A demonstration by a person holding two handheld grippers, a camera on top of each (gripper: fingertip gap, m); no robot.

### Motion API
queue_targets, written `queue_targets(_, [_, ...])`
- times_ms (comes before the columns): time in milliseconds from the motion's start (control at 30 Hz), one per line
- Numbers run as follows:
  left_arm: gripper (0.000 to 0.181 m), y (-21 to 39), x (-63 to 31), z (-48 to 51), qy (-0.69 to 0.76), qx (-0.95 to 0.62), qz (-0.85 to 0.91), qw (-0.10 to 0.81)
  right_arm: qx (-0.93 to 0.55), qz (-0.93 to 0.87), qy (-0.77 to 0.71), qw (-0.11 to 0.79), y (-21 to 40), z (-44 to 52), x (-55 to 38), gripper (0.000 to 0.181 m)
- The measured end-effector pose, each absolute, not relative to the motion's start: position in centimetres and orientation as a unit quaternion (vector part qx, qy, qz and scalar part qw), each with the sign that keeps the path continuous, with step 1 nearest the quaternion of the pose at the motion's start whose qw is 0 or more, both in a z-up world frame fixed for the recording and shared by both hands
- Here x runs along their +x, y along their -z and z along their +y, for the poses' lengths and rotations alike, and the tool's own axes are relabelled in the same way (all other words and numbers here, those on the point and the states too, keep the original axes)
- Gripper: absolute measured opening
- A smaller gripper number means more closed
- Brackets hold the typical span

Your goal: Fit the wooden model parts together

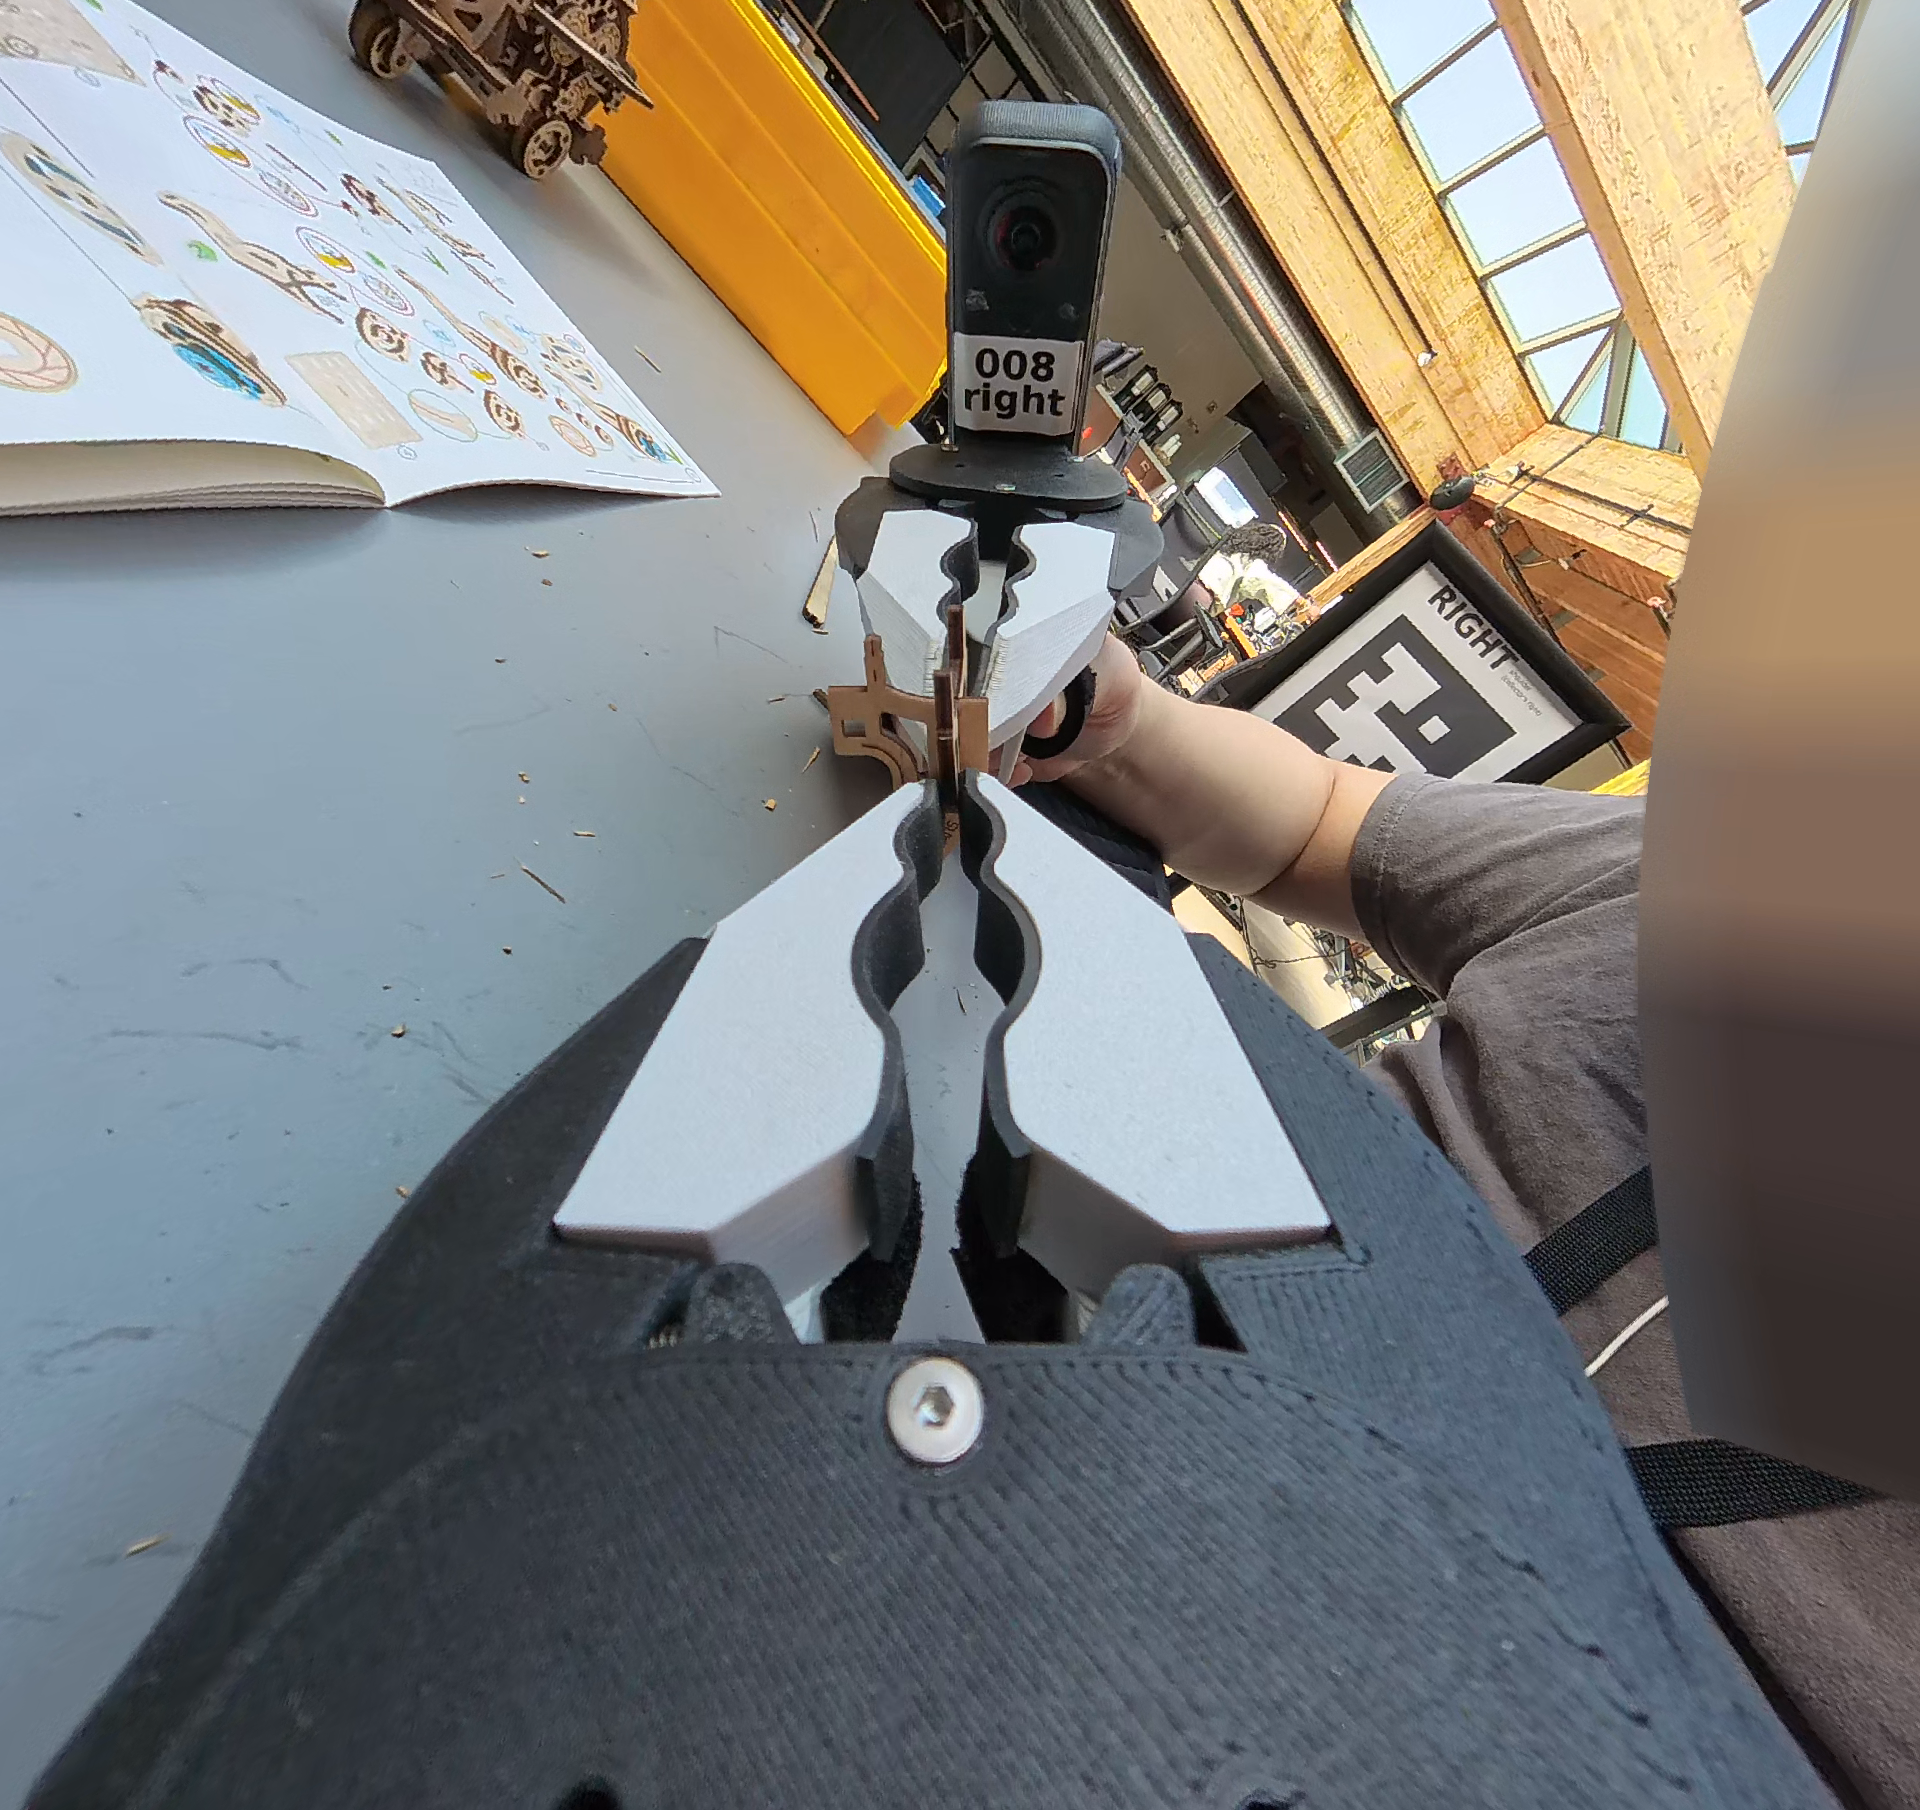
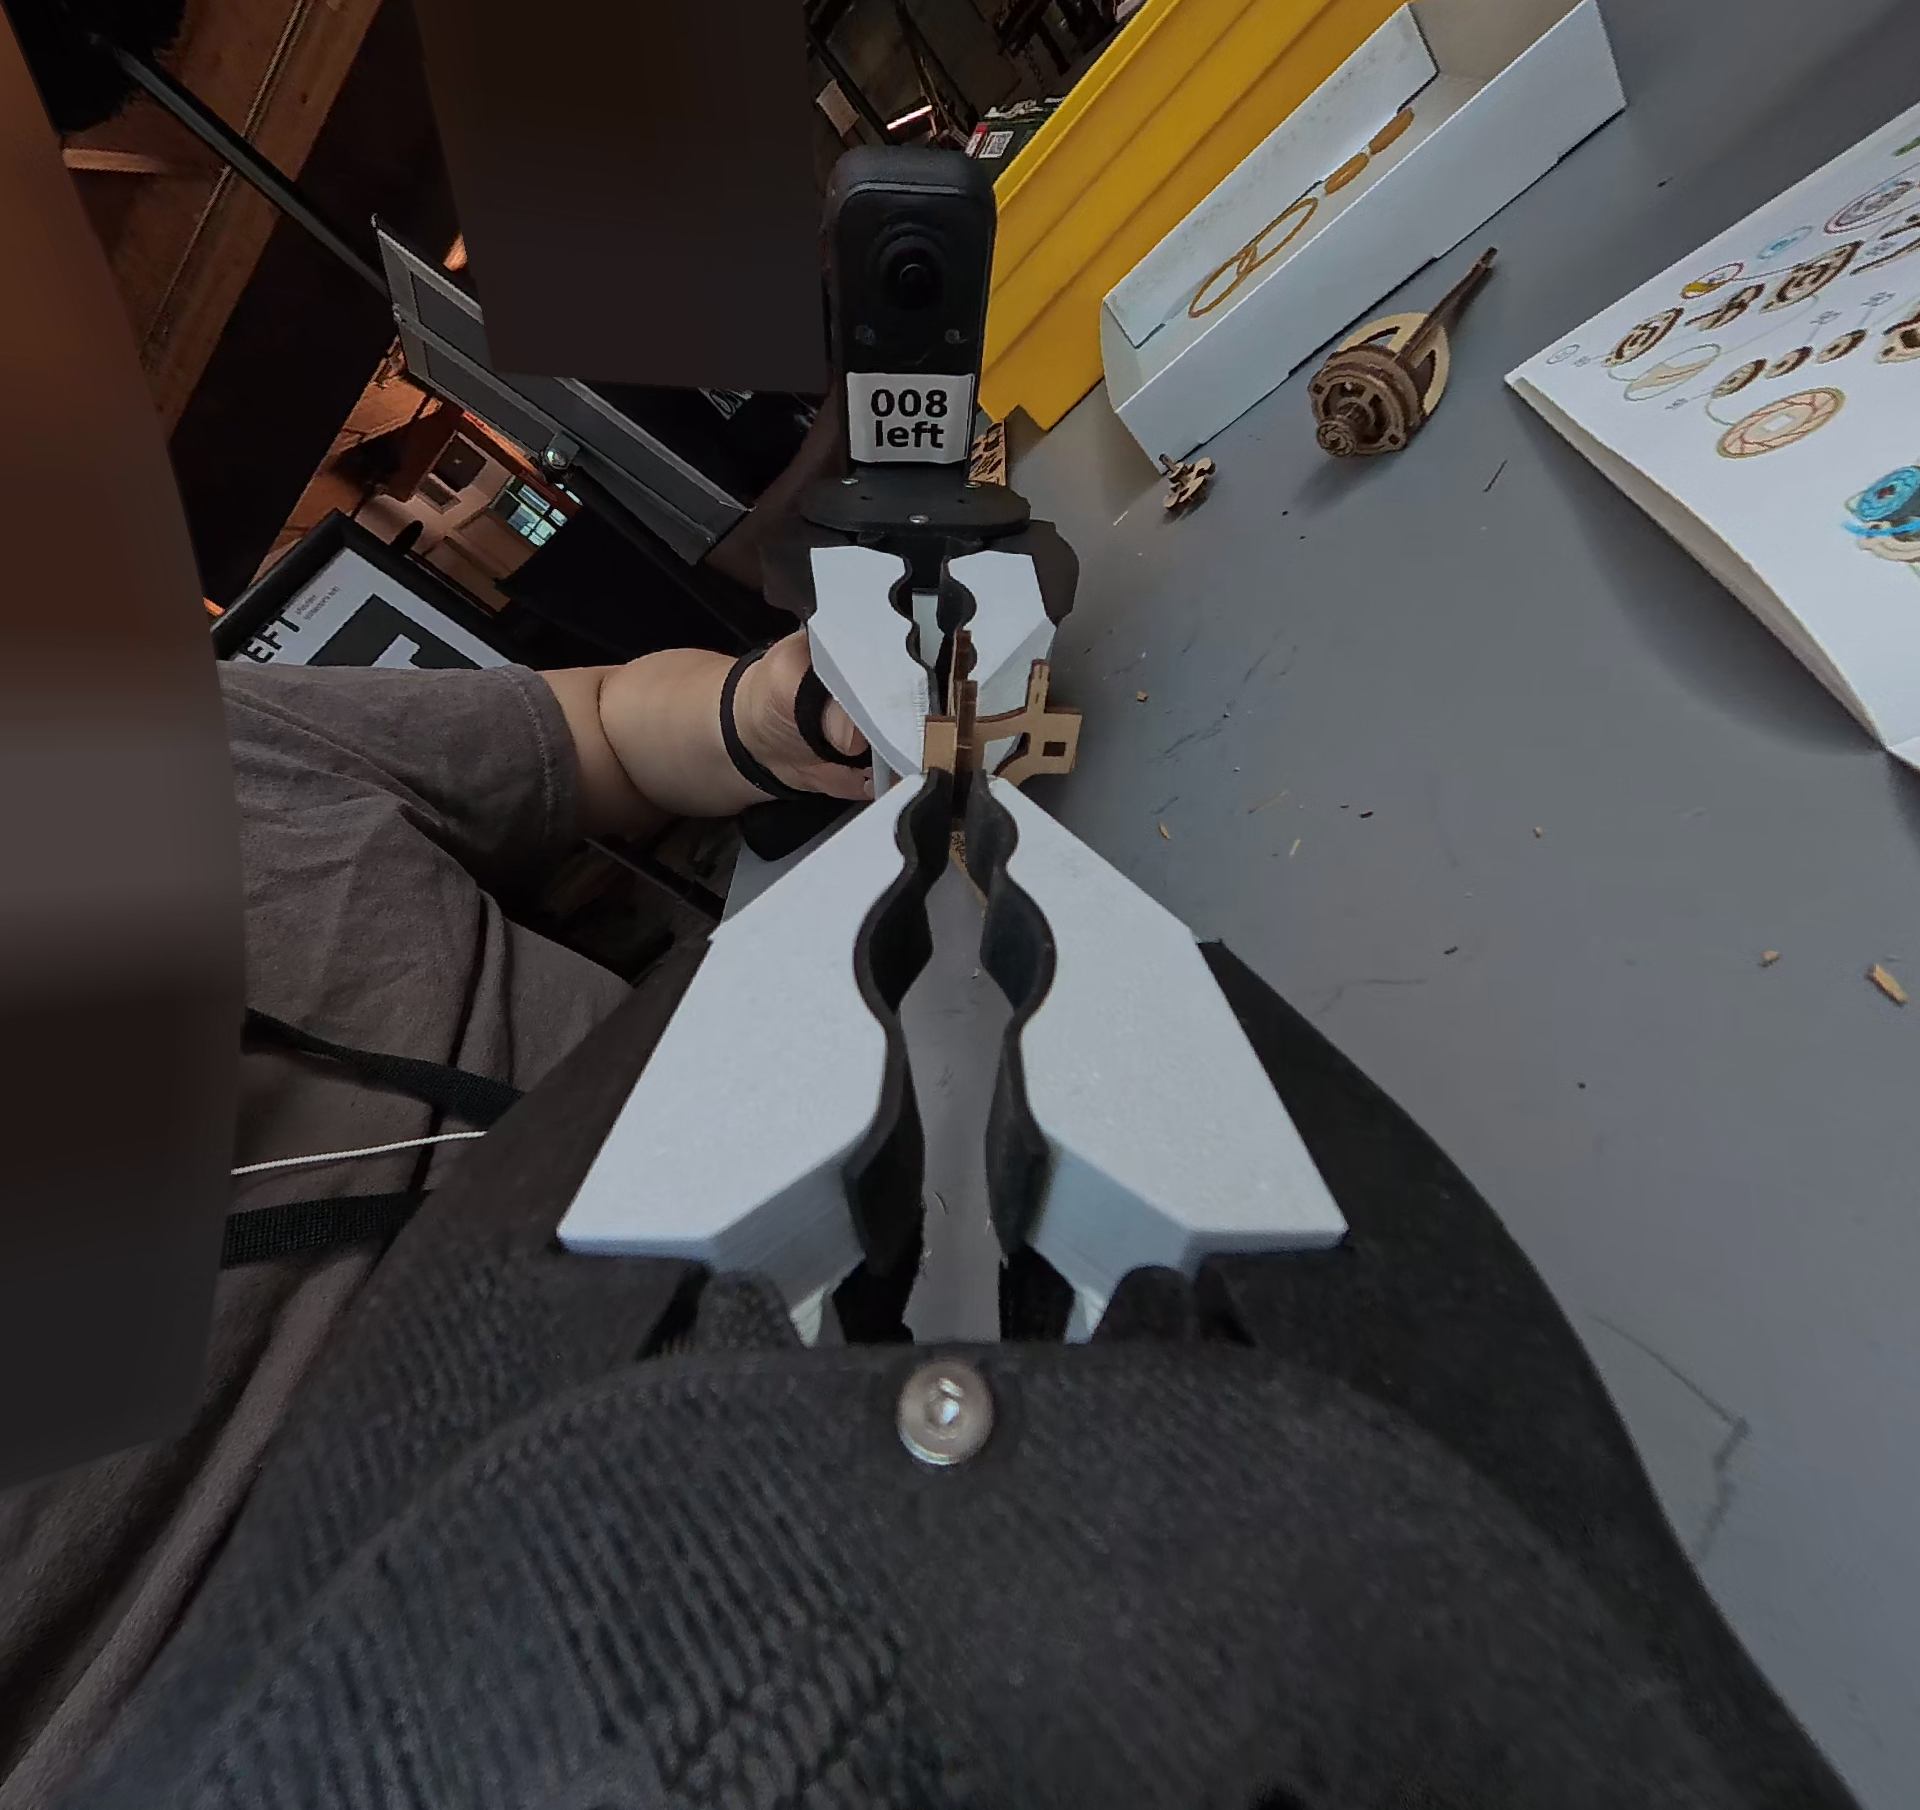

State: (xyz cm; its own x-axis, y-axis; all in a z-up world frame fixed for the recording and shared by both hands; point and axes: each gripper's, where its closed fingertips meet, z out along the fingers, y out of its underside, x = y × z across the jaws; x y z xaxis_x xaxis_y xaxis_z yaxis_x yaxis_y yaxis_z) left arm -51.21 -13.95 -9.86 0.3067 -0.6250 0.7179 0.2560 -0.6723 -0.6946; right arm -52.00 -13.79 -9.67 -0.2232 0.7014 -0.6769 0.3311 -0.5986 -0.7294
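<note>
My left gripper (image 1: 951,792) and my right gripper (image 1: 961,721) meet tip to tip above the grey table's (image 1: 312,877) edge. Each is shut on a thin wooden part seen edge-on. The left grips a plywood piece (image 1: 948,815). The right grips another piece (image 1: 954,633). The parts cross at the tips, and a flat notched wooden part (image 1: 873,721) with a curved arm sticks out sideways over the table. In the right wrist view, my right gripper (image 2: 951,786) faces the left gripper (image 2: 940,737), and the notched part (image 2: 1039,732) juts right. How the parts join is hidden by the fingers.
An open instruction booklet (image 1: 260,306) (image 2: 1766,410) lies on the table. A built wooden model (image 1: 488,15) stands by the yellow bins (image 1: 769,202) (image 2: 1195,150). A white tray (image 2: 1507,98), a wooden gear assembly (image 2: 1371,389), a small loose piece (image 2: 1184,482) and wood chips lie around. The person's arms are close behind the grippers. Less than 4 cm separates the two grippers' tips. From either gripper's tips it is about 20 cm to the wooden gear assembly (image 2: 1371,389).
</note>
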Motion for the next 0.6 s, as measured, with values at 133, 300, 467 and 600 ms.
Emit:
queue_targets(133, [0.0, 9.8, -51.3, -13.8, 0.573, -0.712, 0.127, 0.386, -0.606, -0.426, -0.654, 0.155, 9.6, -13.6, -52.1, 0.002])
queue_targets(300, [0.001, 9.2, -51.4, -13.7, 0.591, -0.695, 0.123, 0.392, -0.591, -0.428, -0.661, 0.174, 8.9, -13.5, -52.1, 0.003])
queue_targets(467, [0.0, 8.9, -52.1, -13.5, 0.599, -0.686, 0.106, 0.399, -0.596, -0.402, -0.673, 0.174, 8.5, -12.8, -51.7, 0.018])
queue_targets(600, [0.001, 8.9, -51.8, -13.7, 0.598, -0.688, 0.113, 0.395, -0.602, -0.422, -0.66, 0.155, 9.3, -13.5, -52.0, 0.025])
